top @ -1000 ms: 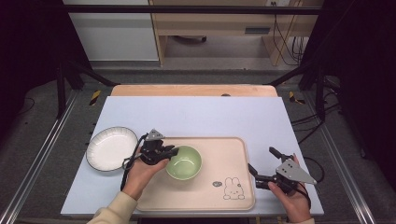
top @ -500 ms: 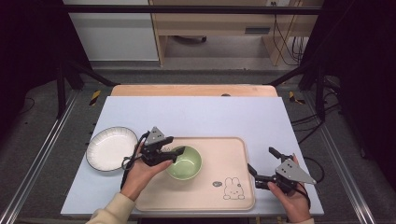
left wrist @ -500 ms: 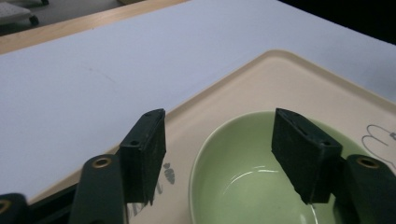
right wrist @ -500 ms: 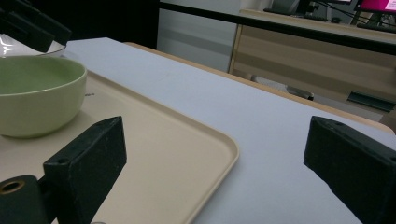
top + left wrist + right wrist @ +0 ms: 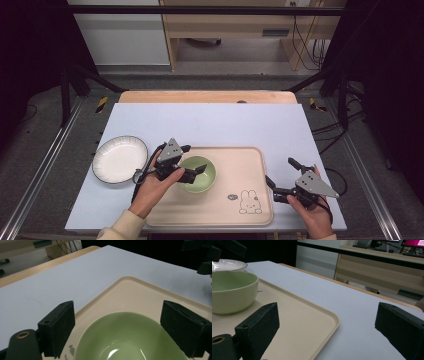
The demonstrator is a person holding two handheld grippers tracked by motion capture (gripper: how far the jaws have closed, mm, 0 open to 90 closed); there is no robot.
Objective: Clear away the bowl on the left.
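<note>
Green bowl (image 5: 197, 174) sits on the beige tray (image 5: 250, 165), left half, upright. Left gripper (image 5: 194, 161) over its near-left rim, fingers (image 5: 58, 328) just been opening, now spread wide either side of the rim, not pressing it. Right gripper (image 5: 280, 175) rests at the tray's right edge, fingers (image 5: 259, 330) spread, nothing between. White plate (image 5: 120, 159) on the surface left of the tray
</note>
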